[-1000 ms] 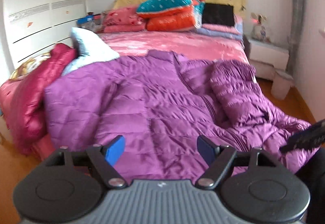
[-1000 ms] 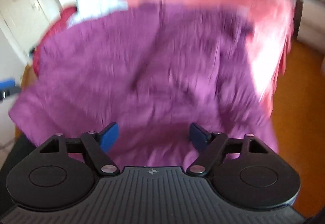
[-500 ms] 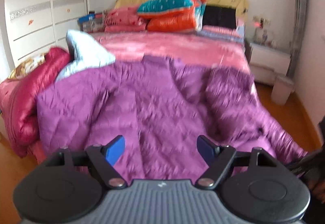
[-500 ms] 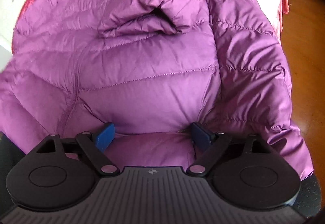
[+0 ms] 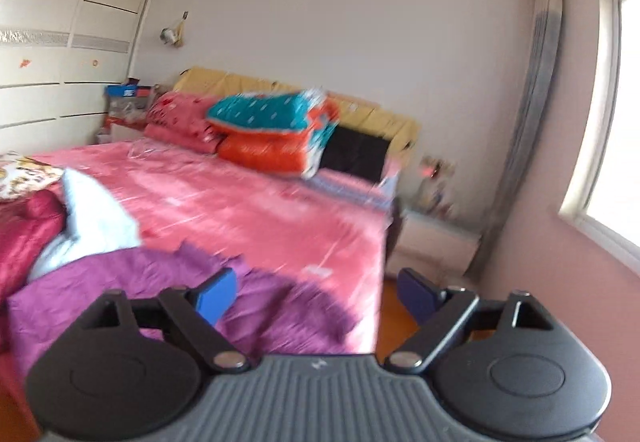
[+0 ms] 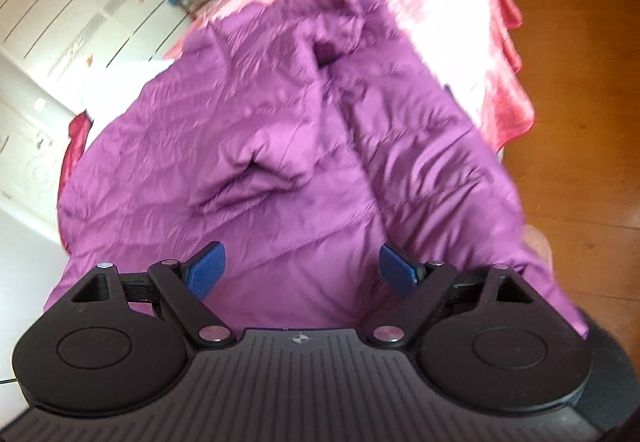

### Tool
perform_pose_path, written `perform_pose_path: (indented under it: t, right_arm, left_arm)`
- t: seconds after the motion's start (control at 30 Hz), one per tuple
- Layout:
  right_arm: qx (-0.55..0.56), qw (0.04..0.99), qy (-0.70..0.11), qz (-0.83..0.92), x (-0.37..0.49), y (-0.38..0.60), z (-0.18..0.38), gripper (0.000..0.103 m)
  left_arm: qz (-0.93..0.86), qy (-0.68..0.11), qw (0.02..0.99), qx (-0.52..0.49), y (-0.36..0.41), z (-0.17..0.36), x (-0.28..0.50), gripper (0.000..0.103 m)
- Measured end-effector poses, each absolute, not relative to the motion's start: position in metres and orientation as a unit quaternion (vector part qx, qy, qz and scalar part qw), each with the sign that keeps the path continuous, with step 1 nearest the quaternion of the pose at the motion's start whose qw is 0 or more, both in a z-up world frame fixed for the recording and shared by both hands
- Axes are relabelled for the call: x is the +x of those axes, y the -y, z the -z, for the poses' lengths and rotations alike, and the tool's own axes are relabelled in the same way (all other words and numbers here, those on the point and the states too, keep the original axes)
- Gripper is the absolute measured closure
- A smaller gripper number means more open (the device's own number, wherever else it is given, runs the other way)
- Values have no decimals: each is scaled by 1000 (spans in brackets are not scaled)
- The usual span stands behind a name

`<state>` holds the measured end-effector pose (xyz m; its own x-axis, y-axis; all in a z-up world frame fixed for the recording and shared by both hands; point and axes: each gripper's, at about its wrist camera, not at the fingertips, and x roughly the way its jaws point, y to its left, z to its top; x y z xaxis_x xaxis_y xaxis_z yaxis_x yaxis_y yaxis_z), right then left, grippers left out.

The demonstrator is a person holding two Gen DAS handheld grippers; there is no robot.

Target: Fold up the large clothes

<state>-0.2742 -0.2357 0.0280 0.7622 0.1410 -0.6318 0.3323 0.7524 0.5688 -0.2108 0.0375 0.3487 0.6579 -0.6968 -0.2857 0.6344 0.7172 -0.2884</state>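
A large purple quilted down jacket (image 6: pixel 280 145) lies spread on the pink bed (image 6: pixel 448 1), one sleeve folded across its front and its hem hanging over the bed's near edge. In the left wrist view only its upper part (image 5: pixel 120 282) shows, low in the frame. My right gripper (image 6: pixel 302 274) is open and empty, just above the jacket's hem. My left gripper (image 5: pixel 316 296) is open and empty, raised and pointing across the bed toward the headboard.
A dark red jacket (image 5: pixel 20 238) and a pale blue garment (image 5: pixel 96 217) lie at the bed's left side. Folded quilts and pillows (image 5: pixel 272 129) are stacked at the headboard. A white wardrobe (image 5: pixel 60 41) stands left, a nightstand (image 5: pixel 436 246) right, wooden floor (image 6: pixel 580 121) beside the bed.
The left gripper has tilted up and now looks at the wall and headboard instead of down on the jacket. The right gripper has pulled back and rolled; both stay open.
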Motion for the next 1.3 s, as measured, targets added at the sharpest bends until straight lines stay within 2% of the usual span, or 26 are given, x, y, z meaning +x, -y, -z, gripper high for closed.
perform_pose_path:
  t: [0.13,0.3,0.57,0.7,0.87,1.0,1.3]
  right_arm:
    - [370,873,-307,82,-290,253,-30,0]
    - [404,869,-262,115,-305,278,-26,0]
    - [414,870,-218,153,-332,301,-27,0]
    - [397,880,-218,142,-324,298,-27,0]
    - [282,924,-230,114,-296,270,-45,0]
    - [167,953,-238,83,-275,243,-55,0]
    - [-74,958,-274,39,-223,188,-49,2]
  left_arm:
    - [382,-201,890,-149,-20,-364,-213,14]
    - [364,-205,892,-174,6,-338,-200,12]
    - [289,-199,929,-117,38,-261,-154,12]
    - [269,-199,938,-94,40,-247,-137,12]
    - [257,-161,950,-73,33,-254,-116,10]
    - [242,-129,961,-39,35,-251,-101,4]
    - [248,-174,953,15,41,-195,-63,4]
